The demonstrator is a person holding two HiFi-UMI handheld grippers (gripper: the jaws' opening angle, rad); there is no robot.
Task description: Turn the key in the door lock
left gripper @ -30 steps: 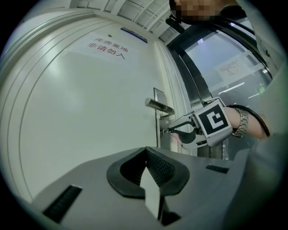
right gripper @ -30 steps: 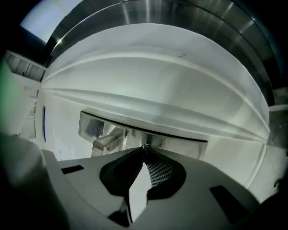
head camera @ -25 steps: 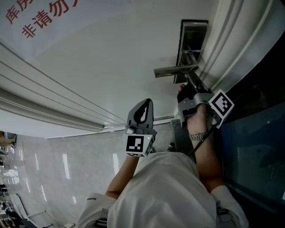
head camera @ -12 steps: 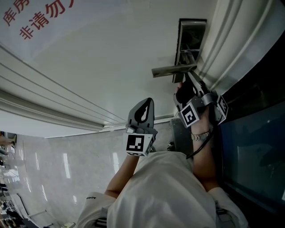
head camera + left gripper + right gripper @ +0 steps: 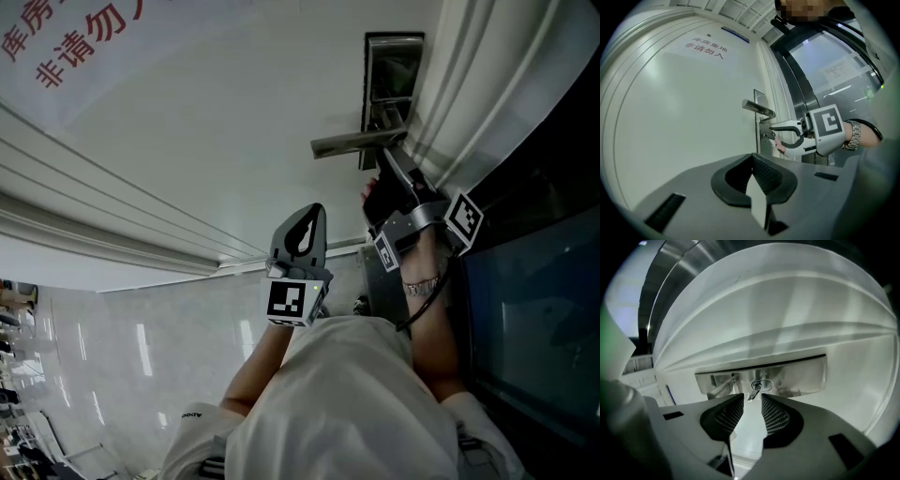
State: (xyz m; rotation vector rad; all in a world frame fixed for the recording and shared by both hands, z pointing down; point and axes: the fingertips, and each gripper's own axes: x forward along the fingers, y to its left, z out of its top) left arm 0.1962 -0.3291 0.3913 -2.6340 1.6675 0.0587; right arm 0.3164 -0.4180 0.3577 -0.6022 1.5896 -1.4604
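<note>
A steel lock plate [image 5: 394,66] with a lever handle [image 5: 347,143] is fixed to the white door [image 5: 216,141]. The key [image 5: 757,388] sticks out of the keyhole [image 5: 762,384] below the handle, tilted. My right gripper [image 5: 753,401] is at the key; its jaws have just been opening and now stand apart, with the key's head in the gap and no pad pressing on it. From the side, the right gripper [image 5: 774,134] reaches the key [image 5: 766,136] under the handle [image 5: 758,108]. My left gripper [image 5: 302,232] hangs shut and empty, back from the door.
Red lettering [image 5: 75,37] runs across the door's upper part. White door-frame mouldings [image 5: 487,94] lie right beside the lock, and a dark glass panel [image 5: 534,309] beyond them. Pale floor tiles [image 5: 122,356] show below.
The right gripper has rolled at the lock, so its marker cube shows other faces, and its jaws have parted. The left gripper has kept still.
</note>
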